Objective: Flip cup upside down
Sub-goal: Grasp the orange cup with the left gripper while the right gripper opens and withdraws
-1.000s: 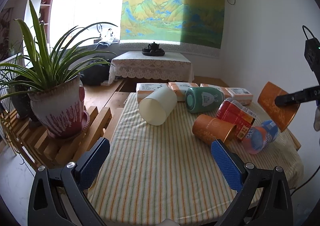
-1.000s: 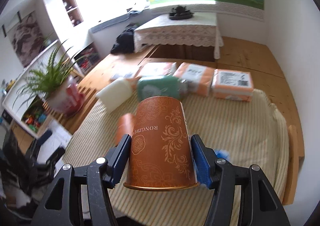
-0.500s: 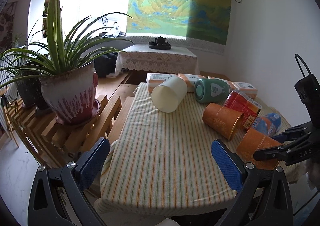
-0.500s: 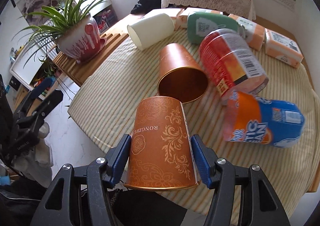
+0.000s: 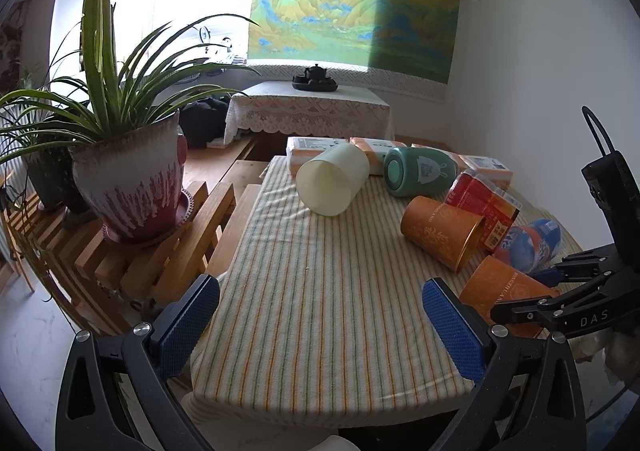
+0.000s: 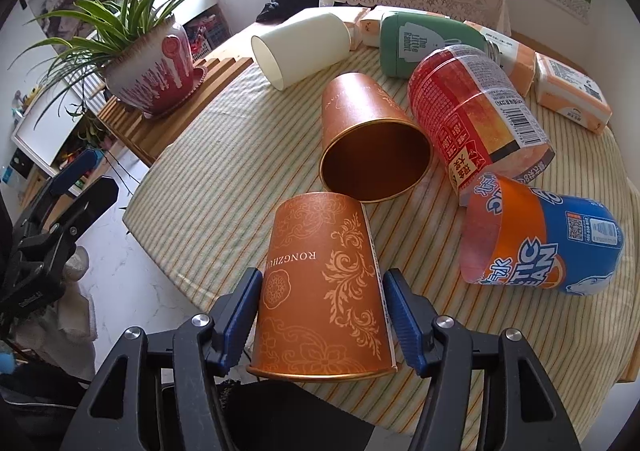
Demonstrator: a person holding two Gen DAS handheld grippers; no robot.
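The right gripper [image 6: 320, 325] clamps an orange paper cup [image 6: 322, 279] by its side walls near the rim, above the table's [image 6: 224, 155] near edge. Light and thin-walled, it probably crushes under a hard squeeze, so a gentle mid-wall hold suits best. A second orange cup [image 6: 370, 139] lies just beyond. The left gripper [image 5: 320, 323] hangs wide, holding nothing.

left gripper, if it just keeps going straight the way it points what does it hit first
Probably nothing soon: the open left gripper points over bare striped tablecloth. Farther along that line lies the cream cup on its side, though depth is unclear.
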